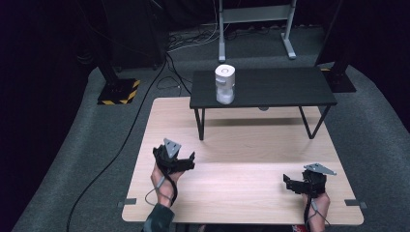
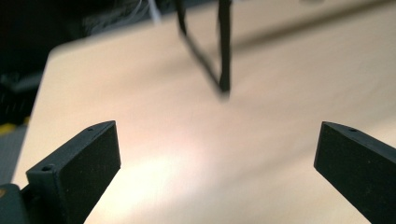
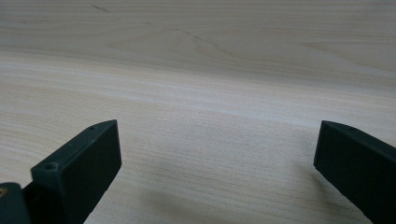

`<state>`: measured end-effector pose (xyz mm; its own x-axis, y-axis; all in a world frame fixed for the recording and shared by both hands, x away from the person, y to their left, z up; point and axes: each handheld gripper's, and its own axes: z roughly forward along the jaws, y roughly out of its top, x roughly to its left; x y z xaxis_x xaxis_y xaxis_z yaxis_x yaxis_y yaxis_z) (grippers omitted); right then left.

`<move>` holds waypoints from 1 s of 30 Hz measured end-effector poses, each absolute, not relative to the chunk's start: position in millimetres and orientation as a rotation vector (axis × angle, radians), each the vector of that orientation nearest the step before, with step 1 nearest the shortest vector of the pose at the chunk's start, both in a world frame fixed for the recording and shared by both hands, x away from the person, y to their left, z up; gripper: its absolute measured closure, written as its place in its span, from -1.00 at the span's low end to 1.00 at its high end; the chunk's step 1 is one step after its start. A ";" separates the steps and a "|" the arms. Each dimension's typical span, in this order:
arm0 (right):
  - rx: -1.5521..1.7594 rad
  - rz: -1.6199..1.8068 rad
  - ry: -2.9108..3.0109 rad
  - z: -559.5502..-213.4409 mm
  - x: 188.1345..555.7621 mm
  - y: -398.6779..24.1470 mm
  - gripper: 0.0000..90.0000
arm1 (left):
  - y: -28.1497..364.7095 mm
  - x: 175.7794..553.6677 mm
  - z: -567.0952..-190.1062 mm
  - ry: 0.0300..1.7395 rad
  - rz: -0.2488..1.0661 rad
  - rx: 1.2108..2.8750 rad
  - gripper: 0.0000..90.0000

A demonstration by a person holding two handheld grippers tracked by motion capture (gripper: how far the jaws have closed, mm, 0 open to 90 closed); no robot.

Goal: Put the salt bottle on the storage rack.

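Both my claws gape empty; the white canister [image 1: 225, 84] stands upright beyond, nearer my left claw [image 1: 187, 159] than my right claw [image 1: 289, 182].

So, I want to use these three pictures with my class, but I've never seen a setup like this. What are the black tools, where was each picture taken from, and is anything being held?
A person holds a two-jaw tool in each hand: the left gripper and the right gripper. The high view looks down on a wooden table. The other two pictures come from cameras riding on each gripper. A white canister stands on a small black table set on the wood. Both grippers are open and hold nothing.
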<state>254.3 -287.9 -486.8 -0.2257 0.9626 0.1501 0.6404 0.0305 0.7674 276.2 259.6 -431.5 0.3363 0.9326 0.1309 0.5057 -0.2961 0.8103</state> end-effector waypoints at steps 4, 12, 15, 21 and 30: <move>1.621 1.054 1.900 -487.2 253.5 -288.2 -1.00 | 266.7 270.6 -455.0 1.328 0.747 1.972 -1.00; 1.622 1.048 1.893 -487.1 252.9 -286.8 -1.00 | 265.2 270.4 -471.7 1.331 0.708 2.040 -0.99; 1.624 1.038 1.894 -486.5 253.2 -285.5 -1.00 | 267.7 270.1 -473.2 1.319 0.703 2.035 -0.98; 1.625 1.029 1.891 -486.2 253.2 -284.0 -1.00 | 274.2 274.1 -473.0 1.326 0.663 2.027 -0.98; 1.616 1.015 1.910 -485.1 254.5 -282.6 -1.00 | 267.7 270.3 -474.7 1.299 0.713 2.040 -0.99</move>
